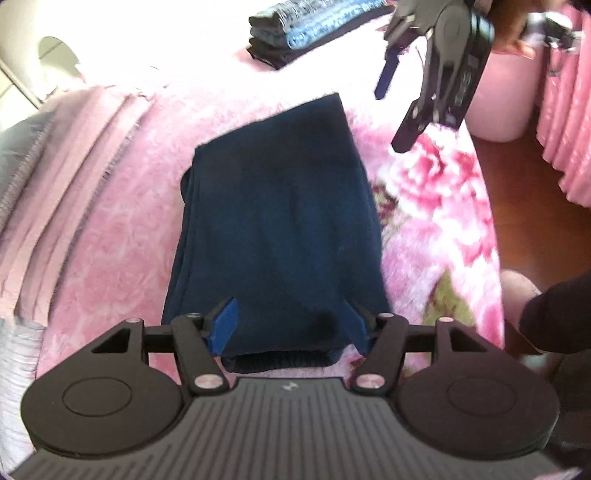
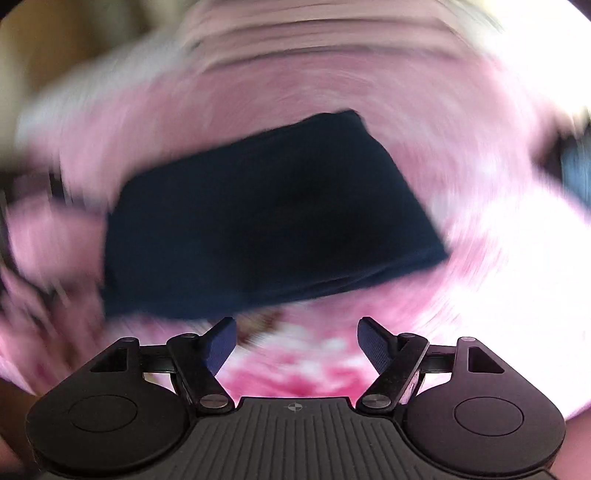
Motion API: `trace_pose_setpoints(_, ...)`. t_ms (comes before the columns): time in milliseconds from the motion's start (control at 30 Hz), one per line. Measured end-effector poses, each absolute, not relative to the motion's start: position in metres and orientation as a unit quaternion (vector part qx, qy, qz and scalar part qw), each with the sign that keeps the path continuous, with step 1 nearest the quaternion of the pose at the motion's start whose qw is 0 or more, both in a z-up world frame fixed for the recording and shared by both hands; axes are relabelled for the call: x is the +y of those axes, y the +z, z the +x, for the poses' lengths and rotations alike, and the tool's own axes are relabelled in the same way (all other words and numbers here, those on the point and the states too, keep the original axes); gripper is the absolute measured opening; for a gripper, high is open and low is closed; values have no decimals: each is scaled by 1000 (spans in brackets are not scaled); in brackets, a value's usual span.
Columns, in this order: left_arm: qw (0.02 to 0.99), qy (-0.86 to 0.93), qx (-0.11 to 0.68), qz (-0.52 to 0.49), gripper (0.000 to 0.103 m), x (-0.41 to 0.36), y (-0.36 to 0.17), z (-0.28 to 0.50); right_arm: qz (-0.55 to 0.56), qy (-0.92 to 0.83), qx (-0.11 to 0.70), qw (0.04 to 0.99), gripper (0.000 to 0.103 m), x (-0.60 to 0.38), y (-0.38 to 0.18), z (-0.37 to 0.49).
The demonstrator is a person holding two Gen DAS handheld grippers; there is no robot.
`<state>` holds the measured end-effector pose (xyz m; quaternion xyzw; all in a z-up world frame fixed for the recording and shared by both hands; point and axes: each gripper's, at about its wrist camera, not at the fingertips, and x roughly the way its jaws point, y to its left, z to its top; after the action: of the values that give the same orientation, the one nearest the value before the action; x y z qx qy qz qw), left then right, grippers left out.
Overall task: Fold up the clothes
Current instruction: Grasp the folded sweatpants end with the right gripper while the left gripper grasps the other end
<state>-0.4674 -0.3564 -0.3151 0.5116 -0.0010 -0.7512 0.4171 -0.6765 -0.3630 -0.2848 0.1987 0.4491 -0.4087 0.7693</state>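
Straddling the folded navy garment (image 1: 273, 221) with my left gripper (image 1: 291, 325), jaws spread, nothing pinched; it runs toward twelve o'clock, right gripper (image 2: 295, 343) spread above.

Navy garment (image 1: 277, 221), pink floral blanket (image 1: 436, 206)

Home bedroom: pink floral blanket (image 1: 436, 206) on bed, pink curtains (image 1: 569, 110), folded clothes stack (image 1: 295, 29).

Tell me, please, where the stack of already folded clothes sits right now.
In the left wrist view, the stack of folded clothes lies at the top centre on the pink floral blanket, beyond the navy garment.
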Motion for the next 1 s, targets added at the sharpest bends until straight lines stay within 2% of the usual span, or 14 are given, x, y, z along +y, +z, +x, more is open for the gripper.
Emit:
trace_pose_setpoints(167,447,-730,-41,515,75,-334,-333,-495,-78,-317,547,771,75,-361,-312,-659)
trace_pose_setpoints(267,464,-716,-48,519,83,-329,-347,-511,-187,-247,585,750,75,-368,-342,-651)
trace_pose_setpoints(333,476,-706,-56,521,84,-328,-357,-523,-237,-210,585,746,75,-371,-355,-652)
trace_pose_setpoints(400,490,-695,-66,522,85,-331,-366,-536,-234,-199,574,759,75,-379,-354,-654)
trace_pose_setpoints(467,504,-676,-83,531,86,-337,-375,-550,-220,-195,565,771,49,-388,-349,-655)
trace_pose_setpoints(500,508,-665,-91,540,87,-342,-381,-557,-208,-197,561,777,42,-393,-345,-655)
trace_pose_setpoints(567,514,-639,-106,563,88,-353,-393,-567,-203,-197,551,785,39,-395,-334,-656)
trace_pose_setpoints(667,519,-603,-135,590,95,-366,-403,-573,-194,-199,536,797,39,-397,-311,-653)
trace_pose_setpoints(733,524,-577,-155,607,90,-375,-405,-572,-186,-206,528,803,39,-401,-297,-654)
trace_pose_setpoints(767,526,-564,-154,618,70,-381,-406,-568,-183,-210,525,804,39,-404,-290,-654)
trace_pose_setpoints(800,529,-561,-142,621,63,-386,-404,-561,-179,-213,523,806,39,-407,-283,-654)
trace_pose_setpoints(900,530,-574,-116,613,57,-396,-389,-541,-164,-214,518,811,41,-401,-278,-665)
trace_pose_setpoints(967,529,-589,-105,602,52,-399,-376,-530,-182,-222,516,807,63,-389,-286,-674)
trace_pose_setpoints(1000,528,-597,-96,596,51,-401,-369,-524,-197,-230,513,803,81,-379,-293,-681)
